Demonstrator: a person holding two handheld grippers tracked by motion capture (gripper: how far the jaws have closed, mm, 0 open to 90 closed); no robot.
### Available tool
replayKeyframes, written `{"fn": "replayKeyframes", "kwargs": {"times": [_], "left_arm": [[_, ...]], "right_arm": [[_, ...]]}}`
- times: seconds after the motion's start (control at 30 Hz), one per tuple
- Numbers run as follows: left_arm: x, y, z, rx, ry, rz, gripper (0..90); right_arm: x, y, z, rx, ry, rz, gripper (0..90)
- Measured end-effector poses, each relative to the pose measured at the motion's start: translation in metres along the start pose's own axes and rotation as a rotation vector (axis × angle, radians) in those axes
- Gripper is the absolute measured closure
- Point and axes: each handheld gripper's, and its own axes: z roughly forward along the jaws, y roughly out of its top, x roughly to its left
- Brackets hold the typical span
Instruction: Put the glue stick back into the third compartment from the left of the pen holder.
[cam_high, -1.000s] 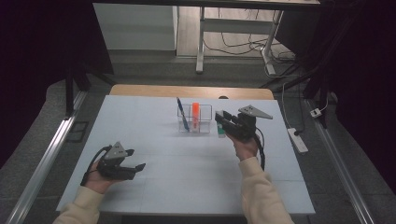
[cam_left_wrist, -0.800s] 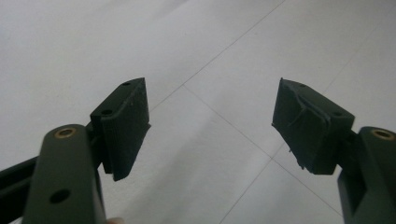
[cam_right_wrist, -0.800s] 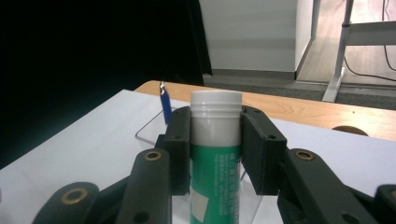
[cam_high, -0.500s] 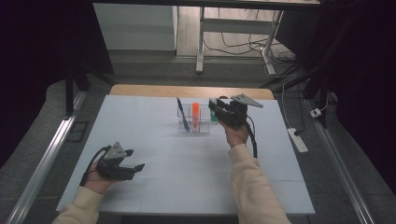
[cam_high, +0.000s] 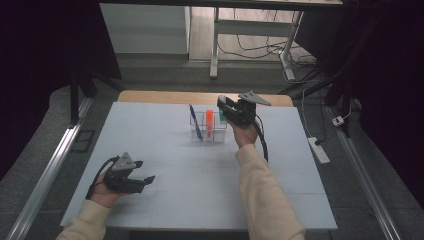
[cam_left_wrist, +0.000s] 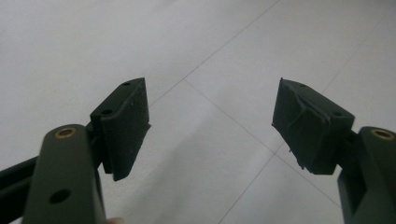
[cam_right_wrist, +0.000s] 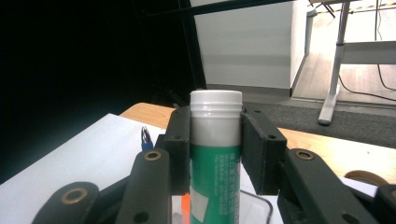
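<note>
Between the two black pads of my right gripper (cam_right_wrist: 215, 154) stands a glue stick (cam_right_wrist: 215, 154), upright and clamped on both sides: a green body with pale print and a white ribbed cap poking above the pads. Seen from above, I hold it over the clear organiser (cam_high: 208, 131), just beside the orange marker (cam_high: 209, 119) and blue pen (cam_high: 195, 121). My left gripper (cam_left_wrist: 212, 126) has its jaws wide apart over the white table (cam_high: 200, 190), holding nothing.

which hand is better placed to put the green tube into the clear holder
Right. The right tool already grips the green tube just above the clear holder; the left tool rests open, near the table's front.
</note>
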Motion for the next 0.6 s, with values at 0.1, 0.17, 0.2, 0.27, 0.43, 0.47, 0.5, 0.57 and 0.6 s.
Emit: {"fn": "replayKeyframes", "kwargs": {"times": [0.1,0.17,0.2,0.27,0.43,0.47,0.5,0.57,0.6], "left_arm": [[0.000,0.000,0.000,0.000,-0.001,0.005,27.1],[0.001,-0.001,0.000,-0.001,0.000,0.004,27.1],[0.001,-0.001,0.000,-0.002,0.002,0.002,27.1],[0.002,-0.001,0.000,-0.001,0.003,0.001,27.2],[0.002,-0.001,0.000,0.001,0.003,0.004,27.1],[0.002,-0.001,0.000,0.000,0.003,0.004,27.1],[0.002,-0.001,0.000,0.000,0.004,0.004,27.1],[0.002,-0.001,0.000,0.003,0.005,0.005,27.1],[0.002,-0.001,0.001,0.005,0.004,0.006,27.1]], "right_arm": [[0.000,-0.002,0.007,-0.001,-0.001,-0.003,64.7],[0.000,-0.005,0.011,0.001,-0.002,0.001,64.7],[-0.001,-0.006,0.013,0.003,-0.006,0.006,64.7],[-0.004,-0.010,0.017,0.009,-0.006,0.020,64.6],[-0.007,-0.017,0.022,0.034,-0.011,0.017,63.7],[-0.007,-0.017,0.022,0.037,-0.008,0.009,61.7],[-0.007,-0.017,0.021,0.036,-0.010,0.008,59.2],[-0.007,-0.016,0.017,0.024,-0.013,0.013,53.6],[-0.008,-0.015,0.014,0.024,-0.008,0.012,52.1]]}}
